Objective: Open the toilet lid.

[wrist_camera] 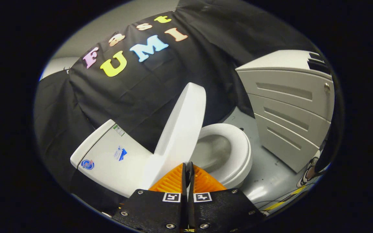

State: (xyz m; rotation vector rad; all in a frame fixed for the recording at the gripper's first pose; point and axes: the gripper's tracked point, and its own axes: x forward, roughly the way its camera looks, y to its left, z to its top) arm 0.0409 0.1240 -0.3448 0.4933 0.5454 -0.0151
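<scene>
My gripper (188, 168) had its two fingers pressed together, with only a thin dark slit between them and nothing visibly held. The tips converged just below the lower edge of the toilet lid (181, 126).

Position of the lid relative to the gripper:
- The lid stood raised, tilted steeply, rising directly ahead of the fingertips and beyond them.
- Its lower end sat immediately ahead of the tips; I could not tell whether the tips touched it.
- Its upper rounded end leaned toward the black cloth wall (134, 94) behind it.

Items located relative to the lid:
- The toilet seat (238, 152) lay flat beside the lid, on the side of its inner face, uncovered, with the bowl (210, 150) open inside the ring.
- The cistern (108, 155) lay against the lid's outer face, on the side opposite the seat, and carried small stickers that I could not make out.
- A grey cabinet (287, 106) with slotted drawer fronts stood well apart from the lid, past the seat.
- The grey floor (267, 181) lay between the seat and the cabinet.

The whole view was rolled, so the toilet appeared canted.
</scene>
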